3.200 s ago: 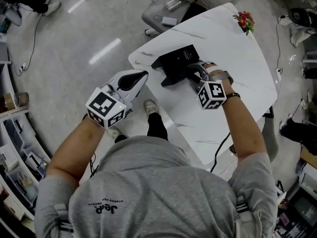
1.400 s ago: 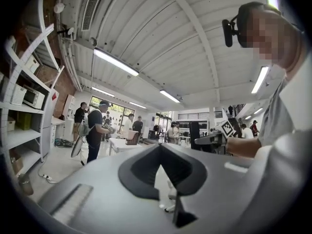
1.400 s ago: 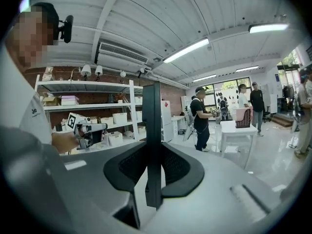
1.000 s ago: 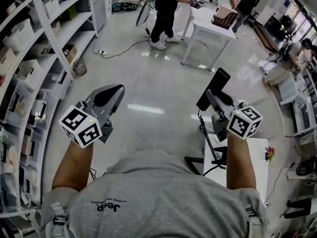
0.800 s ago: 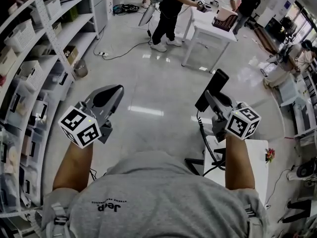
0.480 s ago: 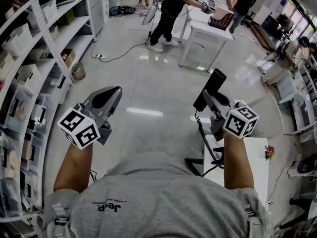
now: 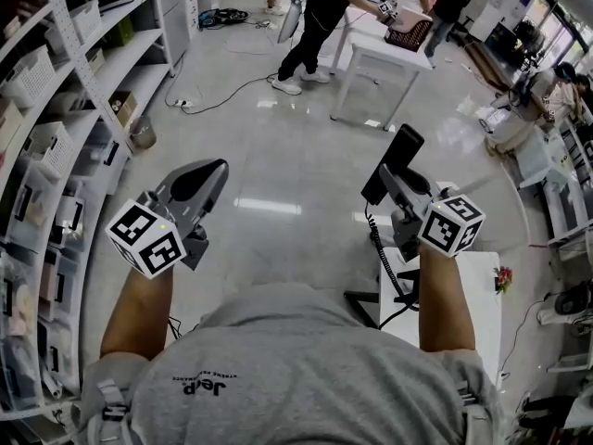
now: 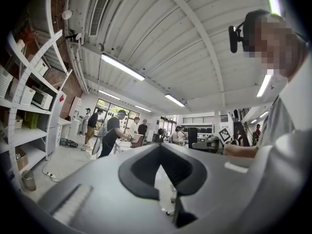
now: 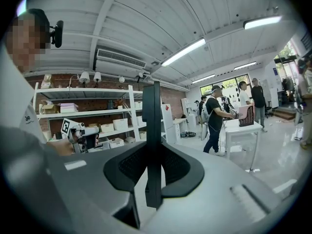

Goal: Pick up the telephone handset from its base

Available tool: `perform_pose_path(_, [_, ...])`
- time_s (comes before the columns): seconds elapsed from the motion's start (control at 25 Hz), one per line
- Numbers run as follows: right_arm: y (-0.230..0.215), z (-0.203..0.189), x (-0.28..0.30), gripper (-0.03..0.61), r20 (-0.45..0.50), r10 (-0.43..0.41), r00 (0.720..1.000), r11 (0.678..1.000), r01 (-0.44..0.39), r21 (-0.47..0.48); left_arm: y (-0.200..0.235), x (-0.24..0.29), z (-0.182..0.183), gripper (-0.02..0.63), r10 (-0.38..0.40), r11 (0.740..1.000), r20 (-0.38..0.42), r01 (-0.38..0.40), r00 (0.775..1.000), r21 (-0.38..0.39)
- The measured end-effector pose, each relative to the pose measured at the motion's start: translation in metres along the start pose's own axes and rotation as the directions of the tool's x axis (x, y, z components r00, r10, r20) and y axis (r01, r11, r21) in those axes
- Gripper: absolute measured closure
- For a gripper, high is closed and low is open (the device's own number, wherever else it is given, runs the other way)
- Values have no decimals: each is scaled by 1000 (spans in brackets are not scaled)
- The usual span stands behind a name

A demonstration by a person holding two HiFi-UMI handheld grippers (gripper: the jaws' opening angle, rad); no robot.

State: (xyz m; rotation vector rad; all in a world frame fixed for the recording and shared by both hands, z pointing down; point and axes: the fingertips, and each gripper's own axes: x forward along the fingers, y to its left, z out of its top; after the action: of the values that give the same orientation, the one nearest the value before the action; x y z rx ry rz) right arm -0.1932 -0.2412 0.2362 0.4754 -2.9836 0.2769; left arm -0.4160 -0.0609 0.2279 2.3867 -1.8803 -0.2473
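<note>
My right gripper (image 7: 393,180) is shut on the black telephone handset (image 7: 395,162) and holds it up in the air, pointing about level. The handset stands edge-on as a narrow black bar (image 9: 151,130) between the right gripper's pads. Its coiled cord (image 7: 379,248) hangs down towards the white table (image 7: 468,295) below my right arm. I cannot make out the phone's base. My left gripper (image 7: 209,171) is raised to the same height at the left. Its jaws are together with nothing between them (image 8: 163,150).
Shelving with boxes and baskets (image 7: 56,109) runs along the left. Several people stand at a white table (image 7: 384,49) at the back. A small pot of flowers (image 7: 503,279) sits on the white table's far edge. Polished floor lies ahead.
A few seconds ago the right gripper was down at the phone on the white table; now the handset is lifted clear. Over the last second both grippers have kept still.
</note>
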Motion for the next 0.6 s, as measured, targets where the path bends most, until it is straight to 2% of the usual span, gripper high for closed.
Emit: perform_pose_path(0.6, [4, 2, -3, 500, 2, 5, 1000, 1000, -5, -18, -5, -2, 1, 555, -6, 1000, 3, 6, 1000, 4])
